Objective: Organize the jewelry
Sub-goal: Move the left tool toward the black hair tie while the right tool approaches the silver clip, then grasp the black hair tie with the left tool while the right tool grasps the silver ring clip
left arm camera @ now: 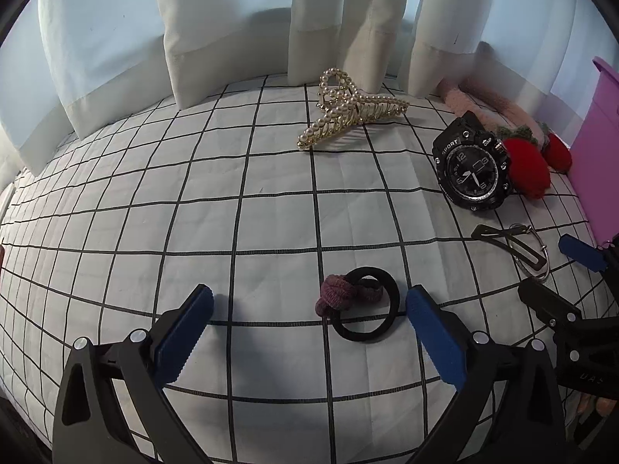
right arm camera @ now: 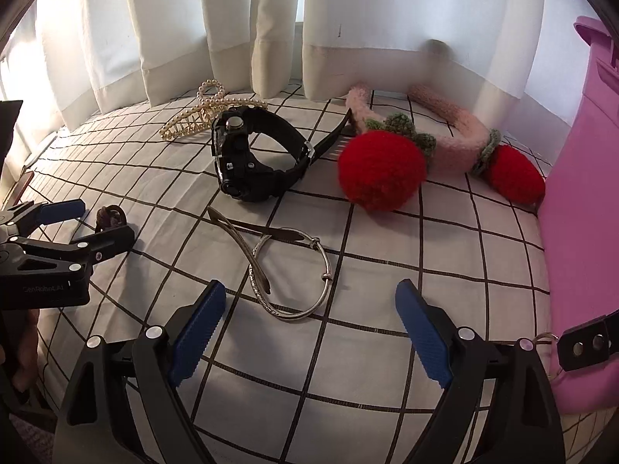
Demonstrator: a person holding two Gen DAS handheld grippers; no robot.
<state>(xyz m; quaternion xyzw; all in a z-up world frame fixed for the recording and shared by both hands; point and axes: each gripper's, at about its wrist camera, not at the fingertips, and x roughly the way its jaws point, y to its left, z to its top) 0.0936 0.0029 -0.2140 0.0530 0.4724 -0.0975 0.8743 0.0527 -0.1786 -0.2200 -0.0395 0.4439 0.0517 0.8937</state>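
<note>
The chunky black wristwatch (left arm camera: 471,166) reads "SPORT" on its bezel, and "GenRobot.AI" is printed on the left gripper's body. The left gripper (left arm camera: 309,317) is spread wide and empty, its blue fingers flanking a black ring hair tie (left arm camera: 367,305) knotted with a mauve fabric one on the white grid-checked cloth (left arm camera: 193,212). The right gripper (right arm camera: 311,324) also gapes empty, just before a thin silver bangle (right arm camera: 294,274) lying across a dark flat hair clip (right arm camera: 236,228).

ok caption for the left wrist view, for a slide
Open left gripper over two hair ties on a grid cloth, sport watch beyond.
</note>
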